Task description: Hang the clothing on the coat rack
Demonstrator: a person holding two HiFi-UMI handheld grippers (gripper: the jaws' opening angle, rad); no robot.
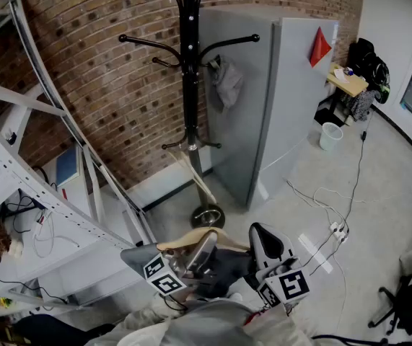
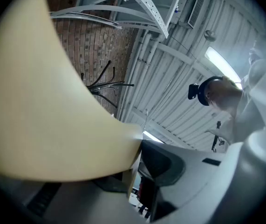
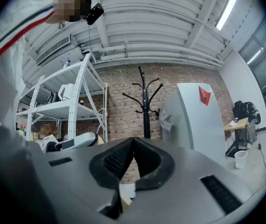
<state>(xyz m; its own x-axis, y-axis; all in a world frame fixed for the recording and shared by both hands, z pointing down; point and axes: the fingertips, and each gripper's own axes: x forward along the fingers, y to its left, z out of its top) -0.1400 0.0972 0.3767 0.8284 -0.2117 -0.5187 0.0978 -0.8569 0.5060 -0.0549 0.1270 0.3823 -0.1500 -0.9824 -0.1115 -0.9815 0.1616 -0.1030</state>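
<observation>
**Head view: garment carried, rack well ahead**

Head view shows the step in hand as the carry. The left hand-held gripper [image 1: 204, 245] is clamped on one wooden hanger [image 1: 191, 238]. In its own view, the hanger's pale shoulder [image 2: 44, 115] fills the space against the dark pad. One dark garment [image 1: 227, 264] sits draped on that hanger, low and close to the person, well apart from the rack [image 1: 190, 63].

The right hand-held gripper [image 1: 261, 235] sits just beside the garment. In its own view the jaws are together at the tips, with nothing that I can make out between them.

Count:
- one rack, black, with several curved arms
- one hanger
- one dark garment
- one grey cloth [image 1: 226, 83] already on a right-hand arm
- two hand-held grippers

Next move, as I judge it:
- Raise the hanger and carry it forward to the rack.
- Choose a free arm, probably on the left, away from the grey cloth.
- Turn the hanger so its hook drops over that arm. The hook is hidden from me here.
- The free right hand-held gripper could steady the garment as it goes up.
</observation>
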